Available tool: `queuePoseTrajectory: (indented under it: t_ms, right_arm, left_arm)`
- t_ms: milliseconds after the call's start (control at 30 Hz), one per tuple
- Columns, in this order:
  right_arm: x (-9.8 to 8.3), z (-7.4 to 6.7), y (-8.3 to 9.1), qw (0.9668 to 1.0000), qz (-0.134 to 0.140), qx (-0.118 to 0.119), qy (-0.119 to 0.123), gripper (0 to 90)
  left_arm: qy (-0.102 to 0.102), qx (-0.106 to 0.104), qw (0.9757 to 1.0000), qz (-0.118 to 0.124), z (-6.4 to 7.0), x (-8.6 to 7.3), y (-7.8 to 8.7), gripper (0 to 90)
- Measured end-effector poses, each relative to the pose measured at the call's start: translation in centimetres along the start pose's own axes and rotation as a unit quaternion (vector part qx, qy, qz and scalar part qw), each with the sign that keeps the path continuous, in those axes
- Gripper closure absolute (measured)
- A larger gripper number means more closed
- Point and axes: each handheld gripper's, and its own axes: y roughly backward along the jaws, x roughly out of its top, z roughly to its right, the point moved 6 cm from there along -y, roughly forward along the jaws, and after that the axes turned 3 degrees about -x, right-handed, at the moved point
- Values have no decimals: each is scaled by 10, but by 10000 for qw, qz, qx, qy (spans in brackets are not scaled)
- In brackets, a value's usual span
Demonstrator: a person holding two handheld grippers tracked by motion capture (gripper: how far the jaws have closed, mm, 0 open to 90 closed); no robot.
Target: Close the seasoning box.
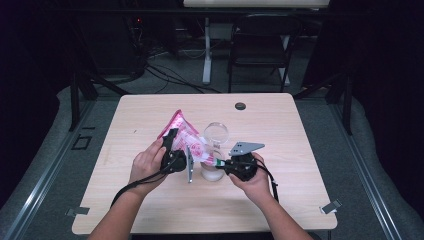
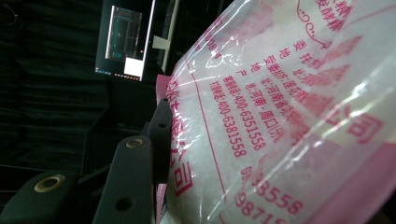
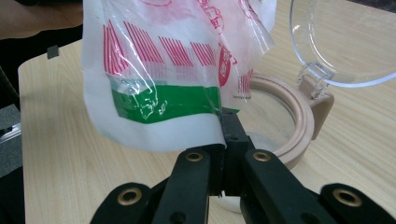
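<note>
Two grippers are clamped on the pink-printed plastic sugar bag [image 1: 184, 134]: left gripper [image 1: 176, 150] on its body, right gripper [image 3: 229, 128] on its lower corner. Pouring into the hinged-lid clear jar [image 3: 285, 135] is judged under way; further tilting is required.

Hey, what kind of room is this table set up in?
Probably a lab or recording studio: dark curtains all round, a bare wooden table, a lit monitor, cables across the floor and a folding chair.

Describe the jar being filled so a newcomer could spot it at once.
On the pale wooden table, look at the middle, between the person's two hands. There, under the tilted pink-and-clear plastic bag, stands a clear jar with a beige rim; its round transparent lid stands hinged open.
</note>
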Motion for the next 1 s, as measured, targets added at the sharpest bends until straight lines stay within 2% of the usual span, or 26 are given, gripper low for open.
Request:
queuePoseTrajectory:
  t_ms: [400, 667, 1000]
  right_arm:
    - [0, -3, 2, 10000, -22, -16, 31, 900]
    - [-3, -8, -3, 9999, -107, 19, 91, 900]
    - [-3, -8, -3, 9999, -114, -10, 88, 900]
  left_arm:
    - [-20, 49, 10000, 10, -1, 0, 5, 597]
    - [-61, 104, 9999, 49, -3, 1, 7, 597]
    - [-139, 150, 9998, 88, -6, 5, 8, 598]
